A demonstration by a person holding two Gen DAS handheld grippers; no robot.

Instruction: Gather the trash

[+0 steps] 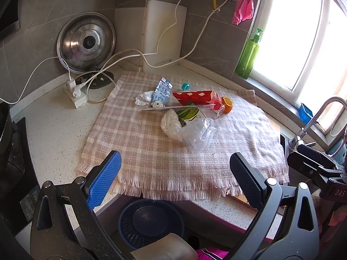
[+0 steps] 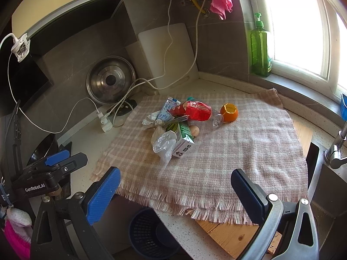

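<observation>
Right up against the lens, the left tongs (image 1: pixel 174 181) are sitting wide apart with nothing between the blue pads, hanging over the fringed near edge of the checked cloth (image 1: pixel 151 151); same deal for the right tongs (image 2: pixel 175 191), spread and gripping nothing, hovering at the same edge. Below the surface (image 1: pixel 54 130) lip, a dark blue mesh basket (image 1: pixel 151 221) is standing on the floor, just under the cloth's fringe.

All the trash is lying in one clump toward the far middle of the cloth: a crumpled clear plastic bag (image 1: pixel 190 133) is nearest, leaning against a green and white carton (image 2: pixel 183 139); a red carton (image 1: pixel 196 97) is lying on its side behind that, with a hollowed orange peel (image 2: pixel 229 112) just to its right; a blue and silver wrapper (image 1: pixel 162 92) and a crumpled white paper (image 1: pixel 143 97) are on the left side of the pile; a thin stick-like thing (image 1: pixel 171 107), maybe a straw, is lying across the middle; an eggshell (image 2: pixel 194 130) is tucked beside the green carton.

Further back, a steel pot lid (image 1: pixel 85 42) is leaning on the wall, and a green soap bottle (image 2: pixel 260 47) is standing on the windowsill.
</observation>
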